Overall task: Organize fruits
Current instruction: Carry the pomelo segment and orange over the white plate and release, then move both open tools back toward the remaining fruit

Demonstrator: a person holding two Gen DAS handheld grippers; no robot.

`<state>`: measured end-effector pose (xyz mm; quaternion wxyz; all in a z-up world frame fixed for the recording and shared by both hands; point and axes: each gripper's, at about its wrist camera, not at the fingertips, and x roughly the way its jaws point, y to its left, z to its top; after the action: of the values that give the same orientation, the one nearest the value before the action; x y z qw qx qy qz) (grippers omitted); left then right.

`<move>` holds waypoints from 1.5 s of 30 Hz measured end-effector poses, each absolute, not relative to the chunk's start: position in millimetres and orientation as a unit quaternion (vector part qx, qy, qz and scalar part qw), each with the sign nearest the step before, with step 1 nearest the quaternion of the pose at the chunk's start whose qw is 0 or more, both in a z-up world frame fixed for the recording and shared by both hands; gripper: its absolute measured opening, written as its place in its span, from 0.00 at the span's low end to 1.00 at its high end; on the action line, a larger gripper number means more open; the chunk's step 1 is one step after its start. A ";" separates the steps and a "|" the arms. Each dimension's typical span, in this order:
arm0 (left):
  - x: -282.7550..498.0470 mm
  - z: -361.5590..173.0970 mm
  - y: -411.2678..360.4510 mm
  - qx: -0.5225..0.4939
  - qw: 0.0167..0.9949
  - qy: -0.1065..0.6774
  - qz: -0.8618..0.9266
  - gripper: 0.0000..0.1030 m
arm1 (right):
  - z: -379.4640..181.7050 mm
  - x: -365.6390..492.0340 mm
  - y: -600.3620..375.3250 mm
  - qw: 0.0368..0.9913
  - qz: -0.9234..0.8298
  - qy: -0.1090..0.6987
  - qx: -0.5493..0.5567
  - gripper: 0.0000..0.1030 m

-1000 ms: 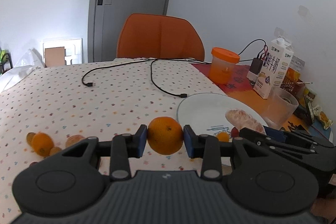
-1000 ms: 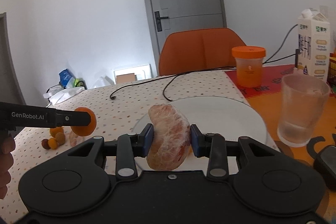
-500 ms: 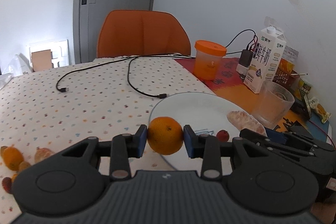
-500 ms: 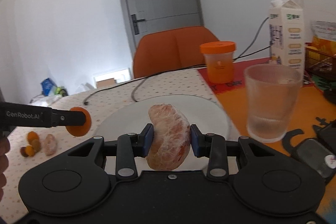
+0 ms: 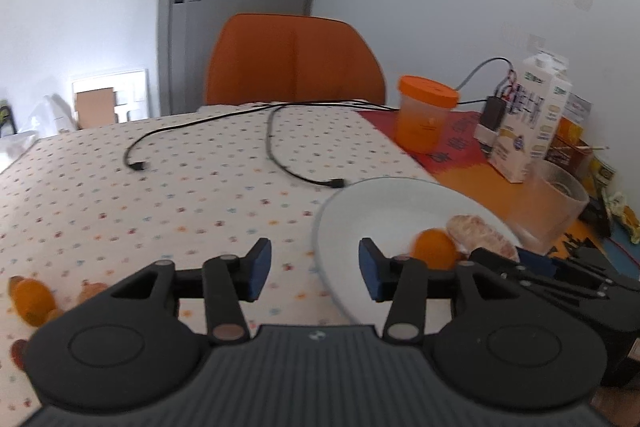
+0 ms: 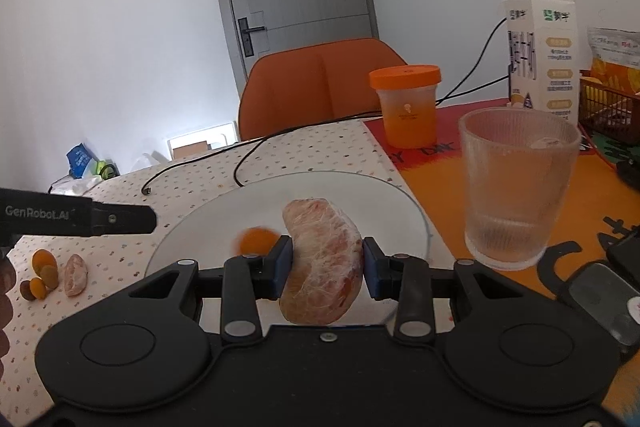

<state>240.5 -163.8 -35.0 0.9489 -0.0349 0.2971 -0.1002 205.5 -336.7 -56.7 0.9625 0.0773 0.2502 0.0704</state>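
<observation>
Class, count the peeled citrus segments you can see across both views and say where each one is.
2. One large peeled pale-pink citrus segment is clamped in the right claw over the white round plate; a smaller one lies on the dotted tablecloth. Others may be hidden.

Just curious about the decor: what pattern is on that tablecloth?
The tablecloth is cream with small multicoloured dots, clearest in the left wrist view.

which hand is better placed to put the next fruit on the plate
Right. The right gripper already holds the peeled segment over the white plate. The left gripper has just opened, its jaws are empty, and the small orange is on the plate.
</observation>
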 end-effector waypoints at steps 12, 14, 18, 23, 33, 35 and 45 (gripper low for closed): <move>225.6 -35.6 -118.2 -0.041 0.952 0.302 -0.038 0.72 | -49.1 215.6 -317.9 0.961 0.082 0.252 0.077 0.46; 221.8 -33.6 -112.9 -0.041 0.954 0.296 -0.031 0.75 | -46.1 213.6 -314.5 0.961 0.085 0.252 0.075 0.46; 216.0 -28.4 -103.3 -0.048 0.955 0.292 -0.024 0.76 | -41.2 209.2 -306.7 0.960 0.094 0.252 0.071 0.51; 206.9 -24.8 -93.6 -0.054 0.956 0.287 -0.016 0.77 | -33.9 202.6 -292.1 0.961 0.108 0.249 0.061 0.57; 193.1 -26.2 -63.1 -0.069 0.955 0.288 0.001 0.78 | -22.7 194.0 -261.1 0.961 0.132 0.239 0.049 0.66; 190.8 -26.7 -57.2 -0.073 0.955 0.288 0.005 0.78 | -22.0 193.5 -255.5 0.960 0.137 0.240 0.051 0.70; 176.5 -40.6 -15.3 -0.095 0.948 0.300 0.046 0.79 | -21.0 191.4 -224.7 0.951 0.181 0.245 0.054 0.87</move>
<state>176.5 -15.3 -40.6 0.9480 -0.0945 0.3003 0.0459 191.4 -224.7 -20.9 0.9510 0.0539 0.2449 0.1809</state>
